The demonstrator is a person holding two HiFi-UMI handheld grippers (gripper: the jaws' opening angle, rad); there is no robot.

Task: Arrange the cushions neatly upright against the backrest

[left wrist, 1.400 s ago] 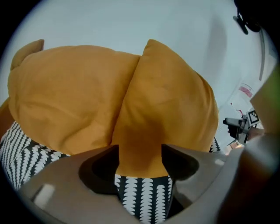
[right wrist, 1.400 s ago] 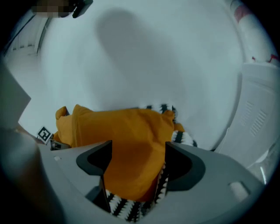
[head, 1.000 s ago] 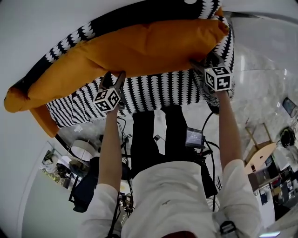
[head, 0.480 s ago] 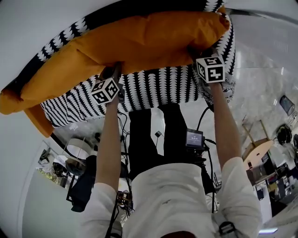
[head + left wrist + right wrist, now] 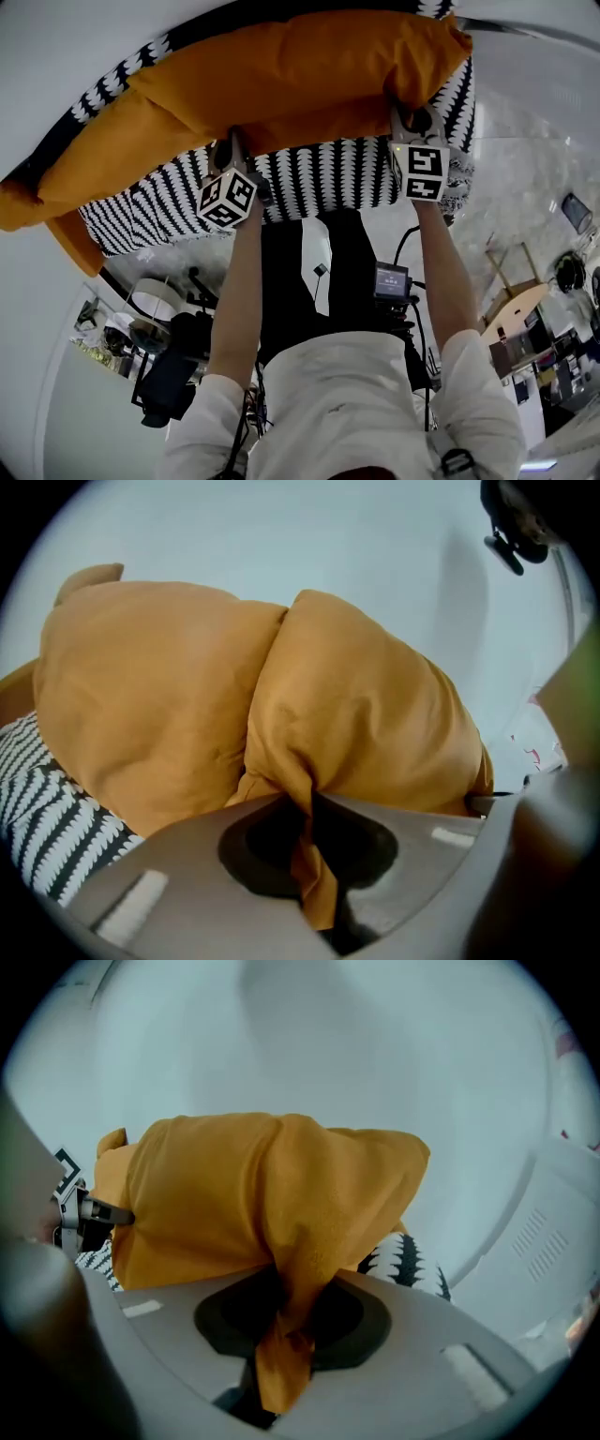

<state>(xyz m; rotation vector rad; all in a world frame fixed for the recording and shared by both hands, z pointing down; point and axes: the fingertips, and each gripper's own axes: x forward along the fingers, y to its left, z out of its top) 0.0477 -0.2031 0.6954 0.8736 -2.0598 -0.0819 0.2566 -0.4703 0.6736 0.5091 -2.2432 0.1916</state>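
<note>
Head view looks steeply down over a person in a white shirt (image 5: 356, 403) and black trousers (image 5: 309, 272), both arms stretched towards a sofa covered in black-and-white zigzag fabric (image 5: 328, 178). A long orange fabric cushion (image 5: 281, 84) stretches across the sofa just beyond both sets of fingers, running well past them on the left. The left gripper (image 5: 230, 145) and the right gripper (image 5: 412, 114) each meet the cushion's near edge, their marker cubes turned up towards the camera. Left of the left fingers and lower, a second orange corner (image 5: 80, 239) pokes out under the cushion's end. Whether it belongs to another cushion I cannot tell.

Left gripper view shows the grey fingers (image 5: 178, 864) closed on a pleat of the orange cover, with a tongue of cloth hanging back between them. Beyond them the cushion swells in two rounded bulges against a pale wall (image 5: 281, 536). Zigzag fabric shows low to the left of the fingers.

Right gripper view shows the fingers (image 5: 431, 1335) pinching a fold of the same orange cover, having just been closing, and a strip trails down between them. The cushion rises straight beyond them, and a patch of zigzag fabric peeps out just to their right, under the cushion.
</note>
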